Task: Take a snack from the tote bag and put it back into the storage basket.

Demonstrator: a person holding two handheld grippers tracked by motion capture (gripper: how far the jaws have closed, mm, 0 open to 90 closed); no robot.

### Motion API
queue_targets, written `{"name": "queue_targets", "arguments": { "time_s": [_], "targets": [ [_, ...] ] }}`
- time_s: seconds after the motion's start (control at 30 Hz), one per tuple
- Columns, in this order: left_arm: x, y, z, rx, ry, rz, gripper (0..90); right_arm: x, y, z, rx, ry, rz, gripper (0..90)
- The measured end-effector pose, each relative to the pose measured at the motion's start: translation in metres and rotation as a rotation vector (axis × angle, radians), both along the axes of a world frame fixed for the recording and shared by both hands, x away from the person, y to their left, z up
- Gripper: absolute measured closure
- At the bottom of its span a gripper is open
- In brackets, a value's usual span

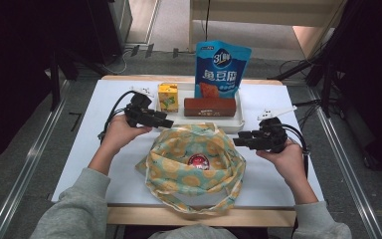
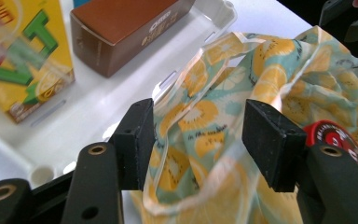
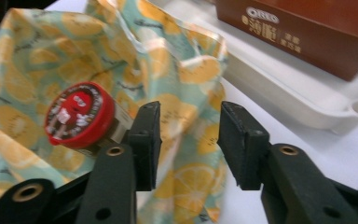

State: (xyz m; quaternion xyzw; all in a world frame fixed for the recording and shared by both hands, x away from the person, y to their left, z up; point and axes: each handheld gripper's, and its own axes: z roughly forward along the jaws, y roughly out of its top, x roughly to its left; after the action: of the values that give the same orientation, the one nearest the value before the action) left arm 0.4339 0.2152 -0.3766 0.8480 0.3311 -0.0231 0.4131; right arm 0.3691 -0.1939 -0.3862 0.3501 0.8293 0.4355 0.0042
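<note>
A cloth bag (image 1: 179,174) printed with yellow fruit on teal lies open in the middle of the white table. A tub with a red lid (image 1: 197,160) sits inside it. My left gripper (image 1: 166,123) hovers at the bag's upper left rim with its jaws apart. In the left gripper view the bag (image 2: 270,60) and its rim lie beyond the pads, with the red lid (image 2: 335,140) at the right. My right gripper (image 1: 238,142) is at the bag's right rim, jaws apart. In the right gripper view the cloth (image 3: 51,56) shows behind the gap (image 3: 189,140), unpinched, beside the red lid (image 3: 77,114).
A white tray (image 1: 231,124) behind the bag holds a yellow drink carton (image 1: 168,96) and a brown biscuit box (image 1: 210,106). A blue snack pouch (image 1: 222,67) stands upright behind the tray. Bare tabletop lies to the left and right of the bag.
</note>
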Motion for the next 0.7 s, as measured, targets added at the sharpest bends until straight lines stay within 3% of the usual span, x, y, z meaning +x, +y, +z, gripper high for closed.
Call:
{"name": "queue_targets", "arguments": {
  "time_s": [0.13, 0.4, 0.7],
  "targets": [
    [-0.009, 0.006, 0.006, -0.004, -0.003, -0.005, 43.0, -0.004, 0.006, 0.006, 0.003, -0.014, 0.014, 65.5],
    [-0.025, 0.010, 0.006, -0.005, -0.001, -0.002, 40.9, -0.012, 0.021, 0.011, -0.006, -0.023, 0.068, 65.1],
    [-0.039, 0.011, 0.008, -0.021, -0.015, -0.002, 38.2, -0.016, 0.038, 0.008, -0.025, -0.024, 0.113, 63.1]
  ]
}}
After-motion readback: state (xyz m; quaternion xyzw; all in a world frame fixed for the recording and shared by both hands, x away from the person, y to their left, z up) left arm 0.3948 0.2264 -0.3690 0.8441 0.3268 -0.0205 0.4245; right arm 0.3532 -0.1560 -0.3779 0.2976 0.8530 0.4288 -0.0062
